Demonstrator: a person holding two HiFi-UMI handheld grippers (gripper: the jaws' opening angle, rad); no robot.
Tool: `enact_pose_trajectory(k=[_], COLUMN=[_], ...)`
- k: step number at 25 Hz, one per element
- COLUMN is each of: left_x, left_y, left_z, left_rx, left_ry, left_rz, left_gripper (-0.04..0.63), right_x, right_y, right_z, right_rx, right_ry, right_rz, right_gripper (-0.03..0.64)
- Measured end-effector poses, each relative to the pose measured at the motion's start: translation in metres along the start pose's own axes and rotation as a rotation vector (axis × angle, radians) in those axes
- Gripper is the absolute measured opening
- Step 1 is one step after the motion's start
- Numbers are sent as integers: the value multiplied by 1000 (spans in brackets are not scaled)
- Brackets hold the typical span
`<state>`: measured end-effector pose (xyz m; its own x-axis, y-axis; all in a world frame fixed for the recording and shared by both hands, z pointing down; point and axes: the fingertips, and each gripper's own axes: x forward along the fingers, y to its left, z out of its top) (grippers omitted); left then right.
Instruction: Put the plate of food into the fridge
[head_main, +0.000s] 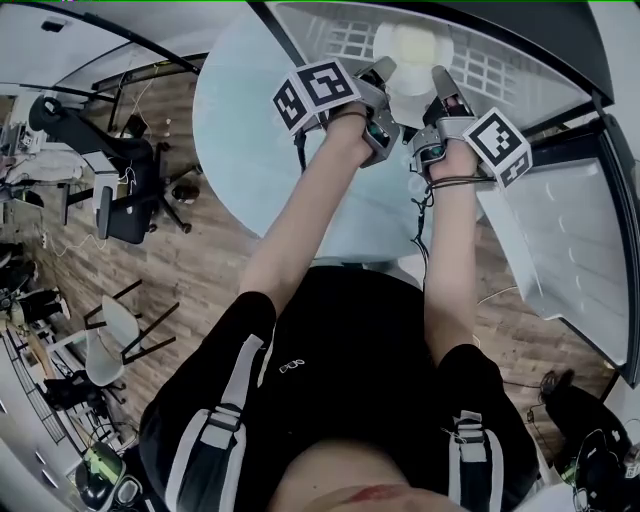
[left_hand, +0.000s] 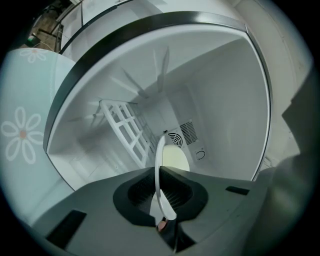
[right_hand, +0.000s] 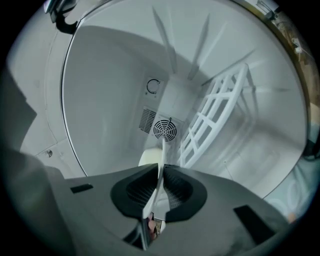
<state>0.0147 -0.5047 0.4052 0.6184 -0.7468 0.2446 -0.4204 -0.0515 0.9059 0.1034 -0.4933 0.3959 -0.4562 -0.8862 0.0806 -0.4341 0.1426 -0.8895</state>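
Plate (head_main: 412, 97) white, thin-rimmed, pale yellow food (head_main: 410, 45) — left hand-held gripper (head_main: 386, 72), right hand-held gripper (head_main: 440, 82) both clamped on rim.

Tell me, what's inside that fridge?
Inside the fridge: a white wire rack, a round fan vent on the back wall, and the plate of pale food, gripped by the left claw and right claw. The claws' bodies cover whatever lies beneath.

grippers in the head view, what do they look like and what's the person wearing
The grey left gripper and right gripper each carry a white cube with black square markers; thin dark cables hang at the wrists. The person wears a black short-sleeved top.
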Motion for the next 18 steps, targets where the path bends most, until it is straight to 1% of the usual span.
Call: enact_pose_trajectory(k=[3, 5, 8, 11, 12, 14, 16, 18], left_x=[6, 9, 13, 15, 15, 12, 9, 3], left_y=[2, 0, -5, -8, -9, -10, -11, -9], left_z=[2, 4, 9, 11, 11, 11, 14, 18], left_rx=[5, 15, 37, 75, 93, 125, 137, 148], left_ry=[5, 0, -16, -12, -8, -6, -15, -28], left_rz=[7, -3, -30, -35, -35, -38, -39, -27], left_gripper=[32, 52, 63, 82, 88, 145, 192, 212], right_x=[4, 5, 7, 8, 7, 6, 3, 1], right_y=[0, 1, 4, 5, 5, 3, 2, 3], right_z=[4, 6, 9, 11, 12, 13, 17, 21], right_rx=[-6, -9, -52, -99, -122, -181, -251, -320], right_ry=[-14, -29, -41, -42, -41, -44, -58, -69], right_rz=[-19, -21, -26, -39, -52, -91, -135, -161], right_gripper=[49, 78, 91, 103, 107, 115, 115, 115])
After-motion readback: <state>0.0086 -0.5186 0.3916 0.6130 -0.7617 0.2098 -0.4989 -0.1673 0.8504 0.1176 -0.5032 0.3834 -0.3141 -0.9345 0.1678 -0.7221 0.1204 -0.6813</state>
